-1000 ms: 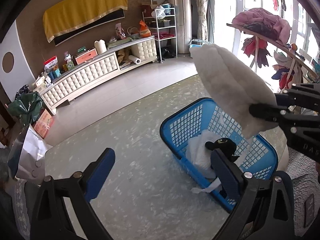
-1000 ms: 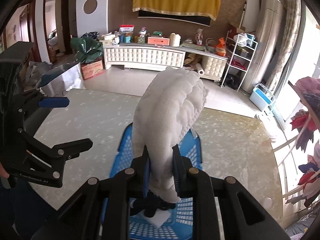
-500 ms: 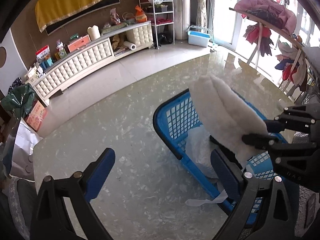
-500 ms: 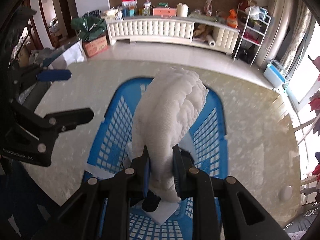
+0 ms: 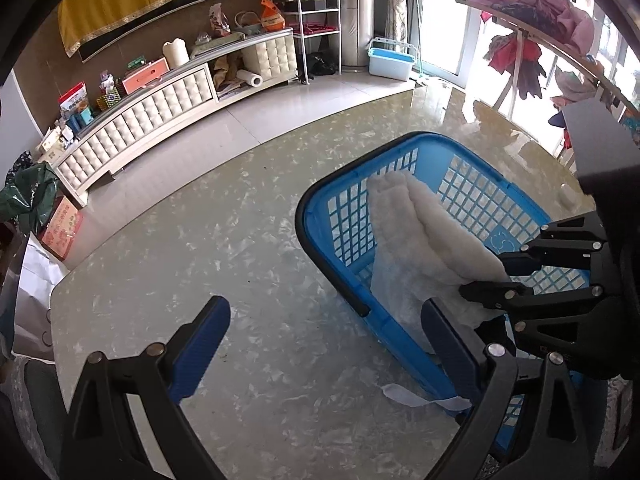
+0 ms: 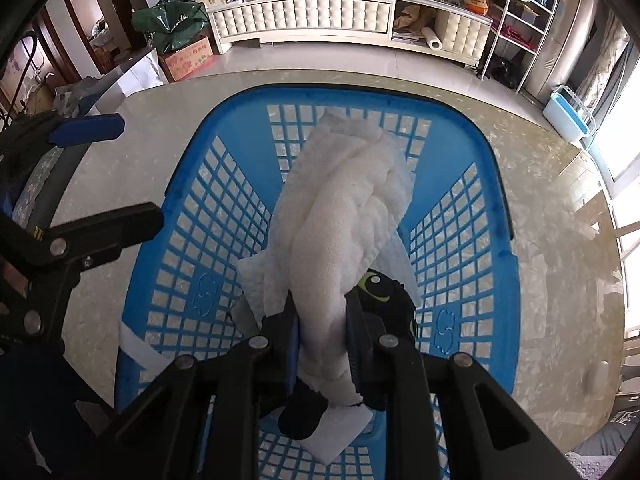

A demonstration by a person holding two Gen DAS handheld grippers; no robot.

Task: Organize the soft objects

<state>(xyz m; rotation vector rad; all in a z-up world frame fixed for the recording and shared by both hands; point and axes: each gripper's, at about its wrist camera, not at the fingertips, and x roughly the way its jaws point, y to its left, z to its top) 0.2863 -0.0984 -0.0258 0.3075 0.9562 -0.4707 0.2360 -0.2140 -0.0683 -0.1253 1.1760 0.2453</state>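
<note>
Your right tongs (image 6: 322,344) are clenched on the white towel (image 6: 344,216), which hangs inside the blue basket (image 6: 496,256), over a black plush toy (image 6: 384,296) and a thin white cloth (image 6: 256,280). Your left tongs (image 5: 324,340) gape wide with nothing in them, above the marbled table (image 5: 200,248) beside the basket. Beyond stands a cream tufted cabinet (image 6: 304,20).

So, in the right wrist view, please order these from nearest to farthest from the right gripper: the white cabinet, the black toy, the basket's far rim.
1. Black toy, just right of the right gripper, inside the basket.
2. Basket's far rim, ahead on the table.
3. White cabinet, against the back wall.
</note>
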